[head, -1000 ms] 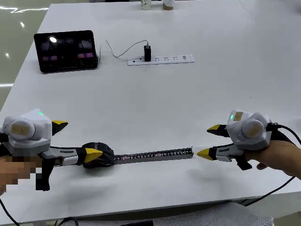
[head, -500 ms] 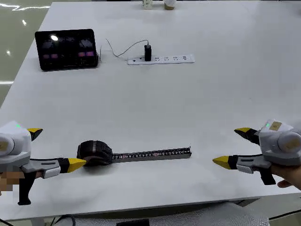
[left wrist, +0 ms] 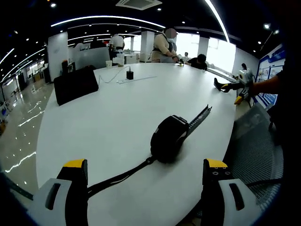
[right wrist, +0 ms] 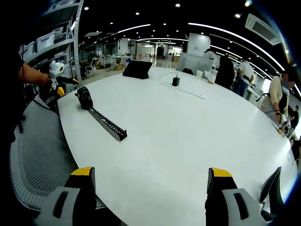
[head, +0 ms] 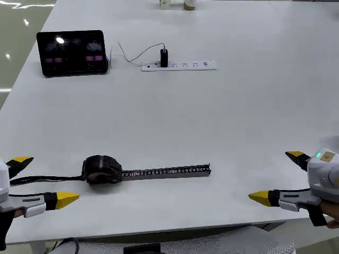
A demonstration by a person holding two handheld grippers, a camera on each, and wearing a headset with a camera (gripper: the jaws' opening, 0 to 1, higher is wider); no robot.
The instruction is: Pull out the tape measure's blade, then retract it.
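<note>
A black tape measure (head: 103,170) lies on the white table (head: 175,116), its blade (head: 167,171) drawn out to the right and lying flat. Its wrist strap (head: 42,180) trails left. My left gripper (head: 42,180) is open at the table's near left edge, a short way left of the case, holding nothing. My right gripper (head: 278,177) is open at the near right edge, well clear of the blade's tip. The left gripper view has the case (left wrist: 169,138) ahead between open jaws. In the right gripper view the case (right wrist: 84,97) and blade (right wrist: 107,124) lie far left.
A dark tablet (head: 71,53) stands at the back left. A white power strip (head: 180,65) with a black plug and cable lies at the back centre. Two small cups (head: 177,5) sit at the far edge. People stand beyond the table (left wrist: 165,44).
Both grippers let go and drew back toward the near edge, left going left, right going right. The tape measure stays on the table with its blade out.
</note>
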